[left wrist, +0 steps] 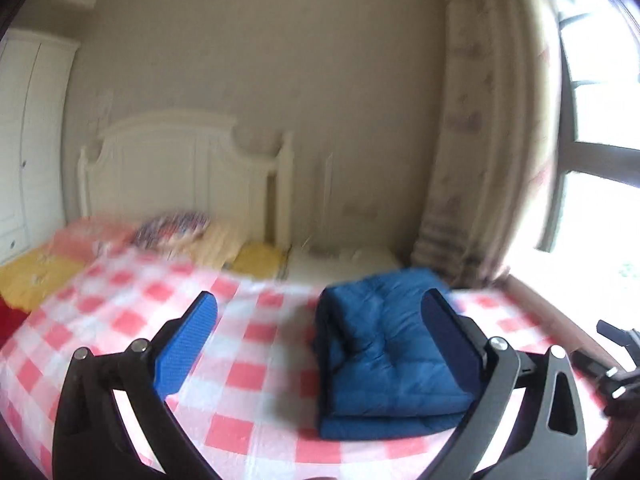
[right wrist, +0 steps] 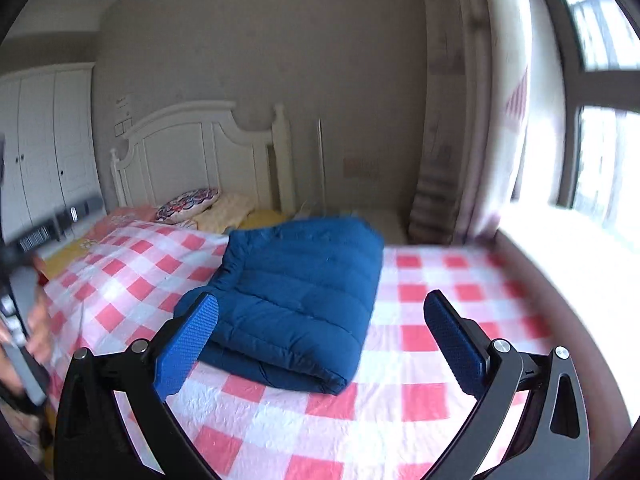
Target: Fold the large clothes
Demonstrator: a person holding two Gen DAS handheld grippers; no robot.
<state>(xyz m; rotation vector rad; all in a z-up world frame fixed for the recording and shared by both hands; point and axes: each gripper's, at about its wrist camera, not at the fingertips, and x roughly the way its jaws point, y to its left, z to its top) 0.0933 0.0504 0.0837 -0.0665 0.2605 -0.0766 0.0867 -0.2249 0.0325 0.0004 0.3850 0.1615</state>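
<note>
**Jacket folded on the bed, both tongs free**

My left tongs (left wrist: 320, 344) are spread wide and pinch nothing; between their blue pads I see mostly checked cloth, with the blue puffer jacket (left wrist: 384, 356) sitting right of centre in that frame, partly behind my right-hand pad. My right tongs (right wrist: 320, 344) are spread just as wide and are empty too. In the right wrist view the jacket (right wrist: 296, 300) lies at the middle of the frame, its near left corner hidden behind my left-hand pad.

The jacket rests on the bed (right wrist: 420, 392), on the red-and-white checked sheet, as a compact, thick rectangle. In the left view I can see two layers stacked at its near edge, so I judge the folding itself is done, or all but done, and the step in hand is letting go and checking the result. Neither tongs seems to touch the fabric, though the left view is blurred and I cannot be sure of that.

A patterned pillow (right wrist: 188, 202) lies at the headboard, upper left of the right frame, well apart from the jacket.

For the next move I would either press the top layer flat, since padded fabric tends to spring open, or bring both tongs to the near edge and square the bundle. If another garment is to follow, I cannot see one here
</note>
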